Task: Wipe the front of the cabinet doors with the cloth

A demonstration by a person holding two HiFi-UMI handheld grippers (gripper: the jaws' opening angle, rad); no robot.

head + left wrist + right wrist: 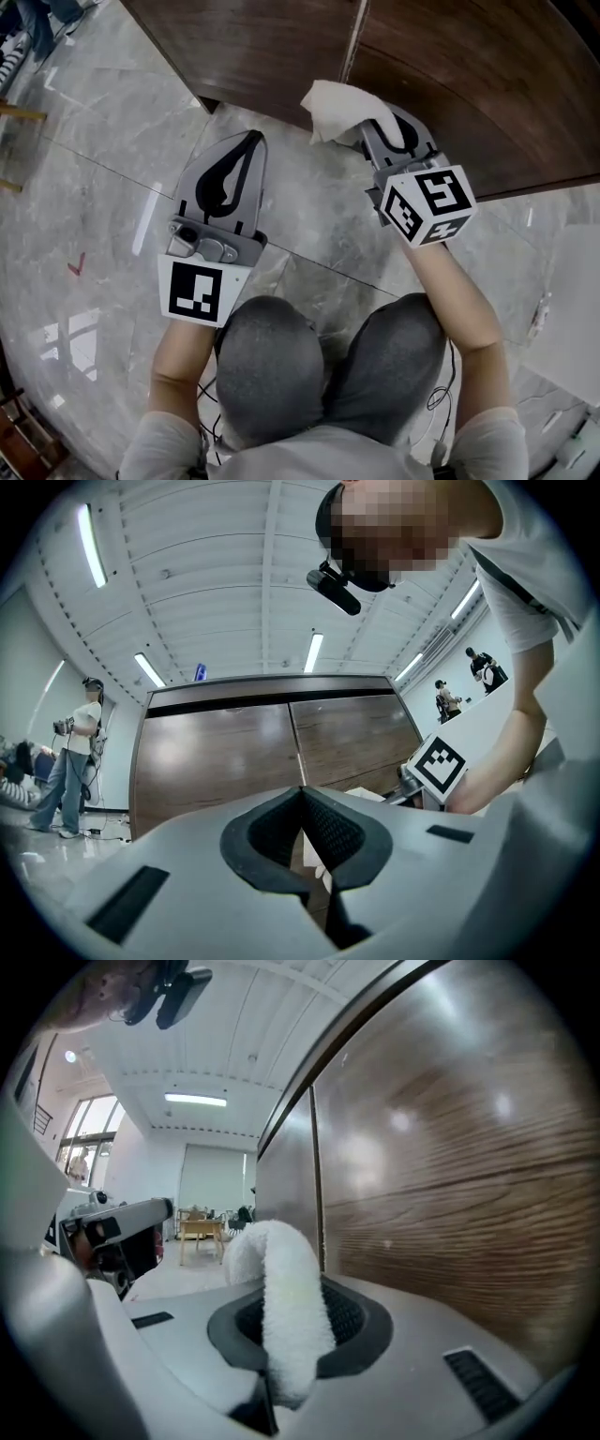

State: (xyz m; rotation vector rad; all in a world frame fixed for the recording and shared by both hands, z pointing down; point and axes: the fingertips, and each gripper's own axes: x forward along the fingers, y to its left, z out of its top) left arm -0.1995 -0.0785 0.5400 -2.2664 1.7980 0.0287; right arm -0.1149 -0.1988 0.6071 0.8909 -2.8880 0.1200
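The right hand-held gripper [378, 131] is clamped tight on a white cloth [333, 111]. It holds the cloth low at the cabinet doors [450, 84], just by the seam [352, 42] between them. I can't tell whether the cloth touches the wood. The left hand-held gripper [251, 141] hangs over the marble floor [94, 169], beside the right one and short of the doors, with its jaws pressed together on nothing.

Nothing stands between the cloth and the doors. The person's knees [328, 366] are just behind both grippers, and a pale board [574, 309] lies on the floor off to the right.

Only the left gripper view shows both doors whole, with a person [80, 752] standing to their left. Only the right gripper view shows a wooden table [200, 1229] far down the room.
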